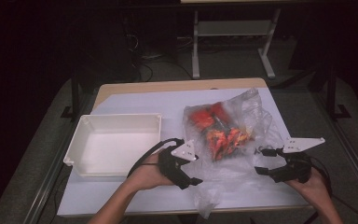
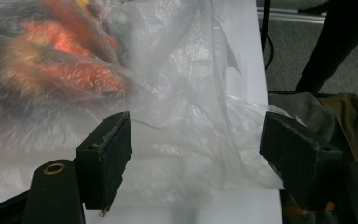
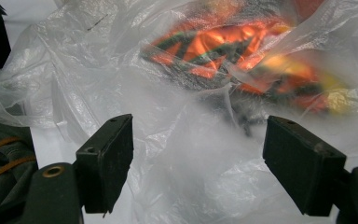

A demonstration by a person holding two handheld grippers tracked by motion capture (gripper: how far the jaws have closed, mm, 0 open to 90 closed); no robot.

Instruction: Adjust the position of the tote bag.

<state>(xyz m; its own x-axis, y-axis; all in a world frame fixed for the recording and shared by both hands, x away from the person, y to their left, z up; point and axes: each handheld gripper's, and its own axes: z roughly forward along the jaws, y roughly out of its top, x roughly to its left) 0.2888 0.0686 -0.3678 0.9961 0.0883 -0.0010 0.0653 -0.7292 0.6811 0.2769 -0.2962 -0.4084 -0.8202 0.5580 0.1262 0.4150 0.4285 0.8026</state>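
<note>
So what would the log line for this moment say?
left gripper: open, at plastic bag | right gripper: open, at bag | white tray: empty

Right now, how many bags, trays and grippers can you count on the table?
Clear plastic bag of red and orange things: 1
White tray: 1
Grippers: 2, the left gripper and the right gripper, both with jaws open
Total: 4

This looks like a lab or test room, not a home. The desk is a plain board under a pale sheet, mounted on a metal frame, with dark floor all round. At twelve o'clock a grey equipment stand rises on splayed feet, and at eleven o'clock loose black cables coil in the dim background.
</note>
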